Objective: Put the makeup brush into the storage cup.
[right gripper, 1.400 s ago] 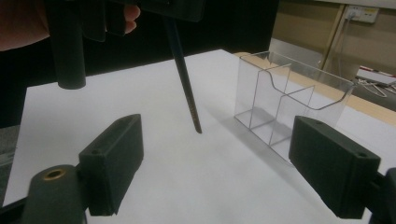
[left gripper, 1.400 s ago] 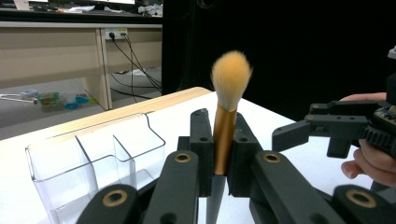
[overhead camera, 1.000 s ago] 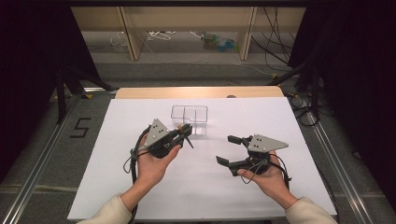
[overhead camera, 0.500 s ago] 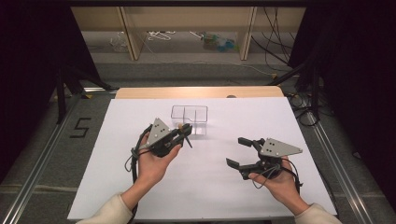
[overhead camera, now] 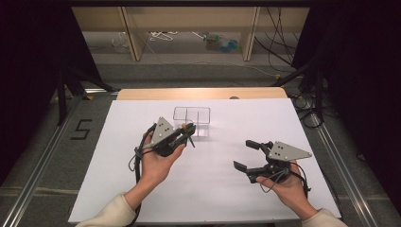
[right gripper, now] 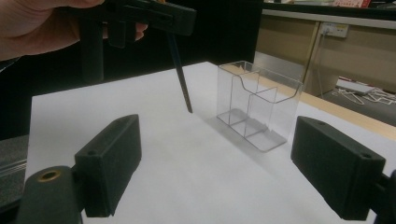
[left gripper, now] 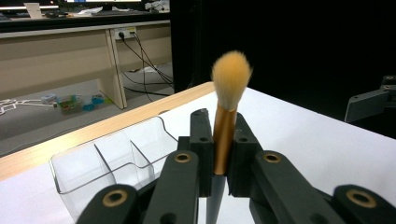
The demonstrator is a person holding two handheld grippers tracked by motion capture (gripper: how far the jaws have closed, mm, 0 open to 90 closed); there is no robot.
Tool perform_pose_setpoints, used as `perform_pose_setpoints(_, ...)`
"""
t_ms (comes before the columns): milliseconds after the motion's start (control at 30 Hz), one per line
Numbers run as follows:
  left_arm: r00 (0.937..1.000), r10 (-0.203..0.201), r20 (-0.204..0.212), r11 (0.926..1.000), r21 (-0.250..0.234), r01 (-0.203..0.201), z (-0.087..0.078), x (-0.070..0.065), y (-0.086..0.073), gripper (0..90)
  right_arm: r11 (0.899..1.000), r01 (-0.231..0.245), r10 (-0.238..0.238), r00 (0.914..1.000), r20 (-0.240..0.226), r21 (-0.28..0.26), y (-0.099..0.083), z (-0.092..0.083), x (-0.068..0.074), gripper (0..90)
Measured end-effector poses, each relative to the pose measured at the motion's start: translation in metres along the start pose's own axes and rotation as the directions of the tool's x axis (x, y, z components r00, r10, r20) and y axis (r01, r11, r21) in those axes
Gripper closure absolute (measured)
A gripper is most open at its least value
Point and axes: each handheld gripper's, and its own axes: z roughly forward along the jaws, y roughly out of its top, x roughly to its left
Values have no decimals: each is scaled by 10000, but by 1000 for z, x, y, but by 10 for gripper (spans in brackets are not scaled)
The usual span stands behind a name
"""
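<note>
Clamping a makeup brush (left gripper: 223, 135) by its golden ferrule, the left gripper (overhead camera: 182, 136) has its jaws closed on it, the soft orange tuft up and the dark handle pointing down toward the table, tilted a little off upright. From the right gripper view the handle tip hangs clear above the white sheet (overhead camera: 217, 189), just beside the clear plastic organizer (overhead camera: 191, 120) and on its near side, not yet over any of its compartments. The organizer's open top faces up, so the brush's long axis already roughly suits a drop-in; my judgement is that the coming move turns on carrying the tip across the front wall and lowering it. The left hand is much the nearer to the box.

The right gripper (overhead camera: 249, 154) has its jaws wide apart with nothing between them, well off to the right of the box. Bare sheet lies all around the organizer, with the wooden table edge (overhead camera: 203, 93) behind it, leaving plenty of room.
</note>
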Motion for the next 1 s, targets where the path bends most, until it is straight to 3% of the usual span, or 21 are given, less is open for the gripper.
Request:
perform_pose_setpoints(133, 9999, 124, -21, 9999, 6, -124, 1, 0, 1, 830, 9999, -156, 156, 9999, -24, 34, -1, -1, 1, 171)
perform_pose_setpoints(300, 9999, 107, -69, 9999, 19, -107, 3, 0, 2, 830, 10000, -1, 2, 9997, 224, -52, -2, -3, 0, 171)
perform_pose_setpoints(1000, 9995, 217, -210, 9997, 67, -215, 7, 4, 7, 830, 10000, -5, 5, 9996, 277, -10, -3, -4, -2, 171)
